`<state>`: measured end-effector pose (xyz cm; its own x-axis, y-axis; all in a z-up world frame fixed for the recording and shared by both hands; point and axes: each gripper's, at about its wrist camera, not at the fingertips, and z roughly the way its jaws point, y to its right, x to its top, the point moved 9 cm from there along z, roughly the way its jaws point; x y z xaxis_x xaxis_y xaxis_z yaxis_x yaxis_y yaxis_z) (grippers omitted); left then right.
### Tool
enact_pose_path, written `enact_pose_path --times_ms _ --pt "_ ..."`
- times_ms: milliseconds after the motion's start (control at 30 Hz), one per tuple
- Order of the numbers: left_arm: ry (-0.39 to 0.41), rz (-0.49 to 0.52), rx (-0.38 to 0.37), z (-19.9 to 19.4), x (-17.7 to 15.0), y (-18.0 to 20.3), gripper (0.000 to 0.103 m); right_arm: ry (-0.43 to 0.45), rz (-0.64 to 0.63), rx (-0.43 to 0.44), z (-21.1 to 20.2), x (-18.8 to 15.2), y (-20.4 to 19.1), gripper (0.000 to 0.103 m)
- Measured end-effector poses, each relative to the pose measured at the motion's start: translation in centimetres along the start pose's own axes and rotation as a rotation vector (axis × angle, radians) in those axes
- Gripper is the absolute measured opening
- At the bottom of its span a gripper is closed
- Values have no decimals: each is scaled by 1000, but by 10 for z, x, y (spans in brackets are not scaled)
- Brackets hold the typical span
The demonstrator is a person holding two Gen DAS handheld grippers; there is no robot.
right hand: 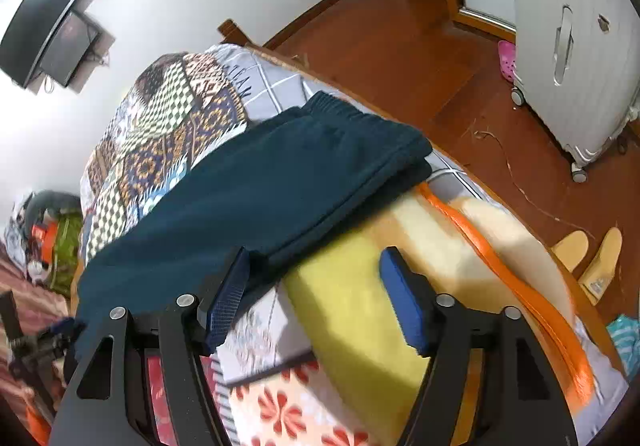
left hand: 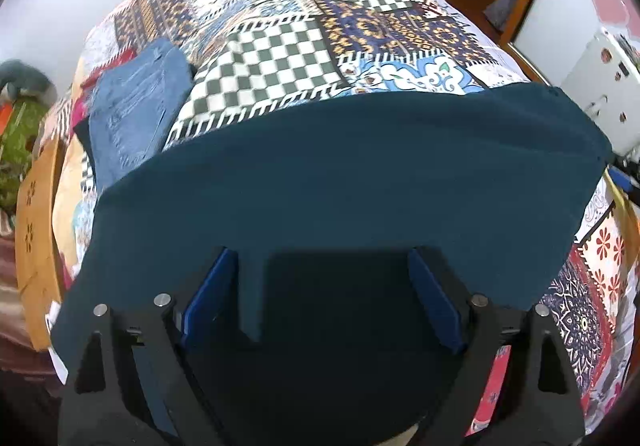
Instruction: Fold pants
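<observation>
**Teal pants lie across the bed, both grippers open at the near edge**

The patchwork bedspread [left hand: 280,58] fills the upper half of the left wrist view. Across it, through the middle of the frame, stretch the dark teal pants [left hand: 340,174], their long axis running left to right in that view. In the right wrist view the same pants run from the lower left up to the elastic waistband [right hand: 360,118] at upper centre, which ends close to the bed's edge. A folded pair of blue jeans [left hand: 132,106] sits at the left of the left view, just beside or slightly under the teal cloth; which one I cannot tell.

The left gripper [left hand: 320,286] is spread wide directly over the pants, a small upright fold of cloth between its pads but not pinched. The right gripper [right hand: 316,294] also stands wide, empty; the pants' near edge lies just off its left finger [right hand: 228,298], with yellow bedding [right hand: 360,286] between the pads.

The left gripper looks nearer to a grasp; the right one would need to shift left onto the cloth.
</observation>
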<state>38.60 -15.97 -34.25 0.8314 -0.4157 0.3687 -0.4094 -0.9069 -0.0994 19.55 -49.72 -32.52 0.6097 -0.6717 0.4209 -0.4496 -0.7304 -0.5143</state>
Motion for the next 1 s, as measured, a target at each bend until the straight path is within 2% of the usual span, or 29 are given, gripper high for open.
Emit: enact_pose_path --times_ms 133,233,333,400,500,600,800,1000 --pt "-11 26 -38 5 7 17 93 26 58 11 10 14 8 65" --pt "-11 53 -39 9 14 27 93 41 112 11 16 20 18 59" --pt "-10 65 -50 11 19 35 93 59 151 -7 20 28 27 47" --pt "-8 63 -62 12 23 41 93 73 174 -12 20 34 32 35" --pt "6 50 -78 8 28 45 93 81 165 -9 19 42 34 24" --pt "46 29 -82 -5 32 42 93 93 119 -16 13 50 28 18" --pt "136 -27 -75 -46 35 18 93 193 6 -21 -24 75 -9 15" --pt "254 -85 -29 -95 28 -20 93 319 -171 34 -76 97 -89 13"
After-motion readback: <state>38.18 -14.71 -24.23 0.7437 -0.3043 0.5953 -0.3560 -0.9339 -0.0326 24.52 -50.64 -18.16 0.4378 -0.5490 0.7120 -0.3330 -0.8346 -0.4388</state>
